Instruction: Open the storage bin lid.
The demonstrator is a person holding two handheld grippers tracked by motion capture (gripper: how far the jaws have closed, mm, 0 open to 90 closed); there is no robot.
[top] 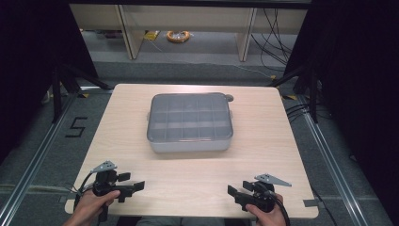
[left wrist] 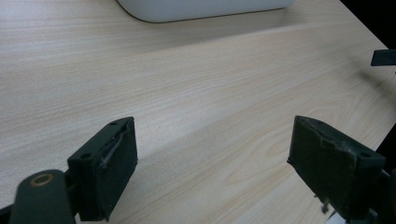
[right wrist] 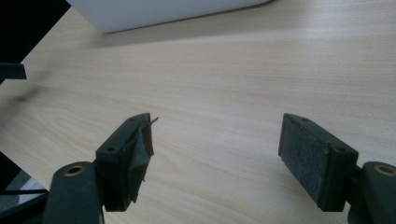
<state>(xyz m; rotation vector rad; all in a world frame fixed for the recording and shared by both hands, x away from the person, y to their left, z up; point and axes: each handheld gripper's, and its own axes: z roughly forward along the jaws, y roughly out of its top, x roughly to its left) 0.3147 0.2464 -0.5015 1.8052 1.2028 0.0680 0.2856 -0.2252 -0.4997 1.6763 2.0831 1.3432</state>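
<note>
Both tongs, left [top: 133, 188] and right [top: 235, 194], held low with jaws spread wide

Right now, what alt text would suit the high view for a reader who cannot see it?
A closed grey compartment box sits mid-table on a light wooden table. Near the front edge, a person's hands hold the left gripper and right gripper, both open and empty, jaws pointing inward.

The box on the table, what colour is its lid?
Clear grey lid, seen best in the high view.
</note>
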